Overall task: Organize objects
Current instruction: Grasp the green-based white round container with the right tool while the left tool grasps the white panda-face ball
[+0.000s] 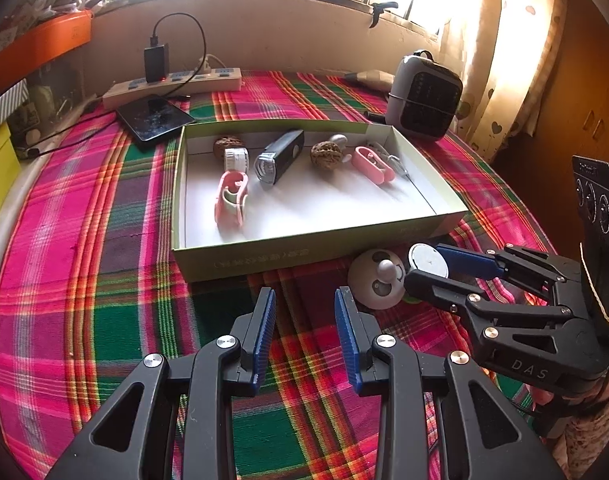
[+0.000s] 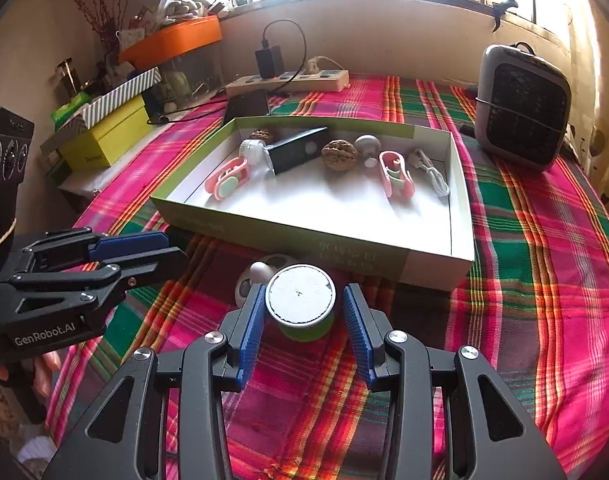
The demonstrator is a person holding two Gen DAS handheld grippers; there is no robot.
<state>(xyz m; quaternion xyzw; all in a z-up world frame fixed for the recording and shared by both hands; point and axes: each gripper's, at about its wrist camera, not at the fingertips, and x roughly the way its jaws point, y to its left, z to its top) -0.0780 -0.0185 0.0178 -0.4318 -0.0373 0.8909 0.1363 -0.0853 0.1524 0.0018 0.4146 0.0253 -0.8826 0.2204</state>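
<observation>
A shallow green box (image 1: 304, 248) (image 2: 304, 236) with a white floor lies on the plaid cloth. It holds a black bike light (image 1: 278, 158), two walnuts, two pink clips (image 1: 230, 198) and a white cable. My right gripper (image 2: 302, 312) (image 1: 426, 268) is open around a green cylinder with a white round top (image 2: 300, 296) (image 1: 427, 260), which stands in front of the box. The pads are a little apart from its sides. A white round knobbed object (image 1: 378, 280) (image 2: 260, 274) lies just beside it. My left gripper (image 1: 304, 312) (image 2: 160, 252) is open and empty over the cloth.
A grey fan heater (image 1: 422, 96) (image 2: 520, 108) stands at the back right. A power strip with a black charger (image 1: 172, 82) and a dark tablet (image 1: 154, 120) lie behind the box. Yellow and striped boxes (image 2: 104, 132) stand at the left.
</observation>
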